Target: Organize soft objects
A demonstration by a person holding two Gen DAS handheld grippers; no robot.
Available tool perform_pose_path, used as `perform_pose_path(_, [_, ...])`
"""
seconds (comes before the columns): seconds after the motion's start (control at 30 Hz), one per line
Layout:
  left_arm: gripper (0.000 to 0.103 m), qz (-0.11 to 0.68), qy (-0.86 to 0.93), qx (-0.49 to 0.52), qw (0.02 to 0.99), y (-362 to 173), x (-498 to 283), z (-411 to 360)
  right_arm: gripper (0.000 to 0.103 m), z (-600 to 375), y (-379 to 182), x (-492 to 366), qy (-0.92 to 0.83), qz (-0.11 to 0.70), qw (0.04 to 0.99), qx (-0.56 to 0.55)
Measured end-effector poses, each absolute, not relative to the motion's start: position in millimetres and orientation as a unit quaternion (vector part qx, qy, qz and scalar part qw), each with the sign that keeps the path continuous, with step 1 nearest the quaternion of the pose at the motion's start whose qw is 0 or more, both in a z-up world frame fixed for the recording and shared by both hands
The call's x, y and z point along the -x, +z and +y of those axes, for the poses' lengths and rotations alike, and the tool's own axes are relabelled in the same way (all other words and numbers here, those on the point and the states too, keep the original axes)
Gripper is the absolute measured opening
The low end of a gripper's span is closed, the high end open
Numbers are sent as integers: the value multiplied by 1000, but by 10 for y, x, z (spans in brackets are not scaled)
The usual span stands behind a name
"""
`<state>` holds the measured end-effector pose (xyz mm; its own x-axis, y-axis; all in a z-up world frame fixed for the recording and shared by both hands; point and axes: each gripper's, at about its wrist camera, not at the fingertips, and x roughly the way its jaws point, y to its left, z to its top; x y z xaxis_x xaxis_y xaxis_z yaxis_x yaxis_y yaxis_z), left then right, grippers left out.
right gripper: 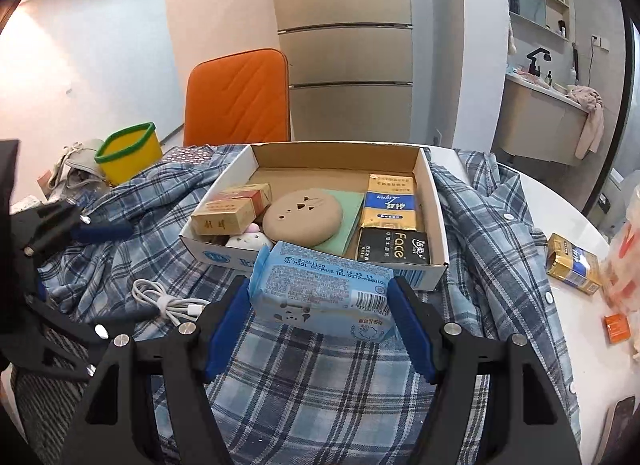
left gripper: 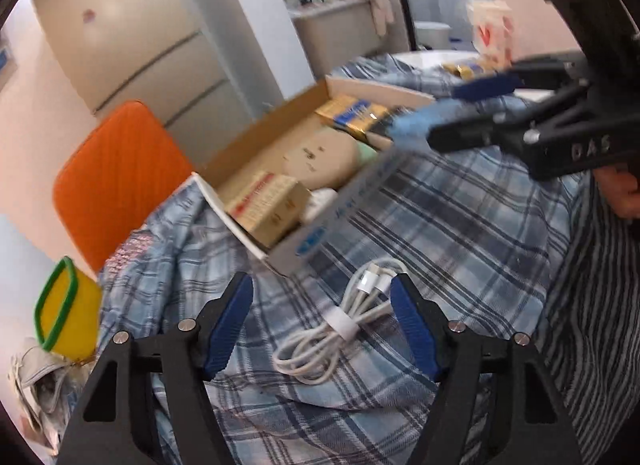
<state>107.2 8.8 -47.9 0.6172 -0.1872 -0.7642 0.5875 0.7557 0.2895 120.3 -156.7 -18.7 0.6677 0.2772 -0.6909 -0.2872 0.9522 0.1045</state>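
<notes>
My right gripper (right gripper: 318, 297) is shut on a light blue tissue pack (right gripper: 320, 293) and holds it just in front of the open cardboard box (right gripper: 438, 225). The box holds a round beige cushion (right gripper: 302, 219), a green pad, gold and black tissue packs (right gripper: 390, 201) and small tan boxes (right gripper: 230, 213). In the left wrist view the right gripper (left gripper: 448, 113) carries the blue pack (left gripper: 416, 125) at the box (left gripper: 304, 241) rim. My left gripper (left gripper: 322, 289) is open over a coiled white cable (left gripper: 344, 325) on the plaid shirt (left gripper: 460, 225).
An orange chair (right gripper: 240, 97) stands behind the table. A yellow cup with a green rim (right gripper: 128, 153) sits at the left. A gold tissue pack (right gripper: 572, 265) and a small orange item (right gripper: 618, 327) lie on the white table at the right. A fridge (right gripper: 348, 45) stands behind.
</notes>
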Motion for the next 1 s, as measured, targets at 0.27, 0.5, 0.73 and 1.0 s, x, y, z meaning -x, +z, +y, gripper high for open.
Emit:
perform_pose_path(0.27, [62, 437, -238, -283, 820, -683, -1187, -9, 72, -1592, -125, -1163, 169, 364, 916, -5])
perform_pose_path(0.5, [41, 485, -251, -220, 808, -843, -1293, 126, 72, -1594, -146, -1170, 168, 371, 913, -6])
perform_pose_path(0.73, [21, 475, -262, -181, 821, -684, -1258, 230, 72, -1606, -119, -1152, 168, 363, 916, -9])
perform_pose_path(1.0, [20, 383, -227, -166, 880, -357, -964, 174, 72, -1663, -136, -1191, 148, 367, 918, -12])
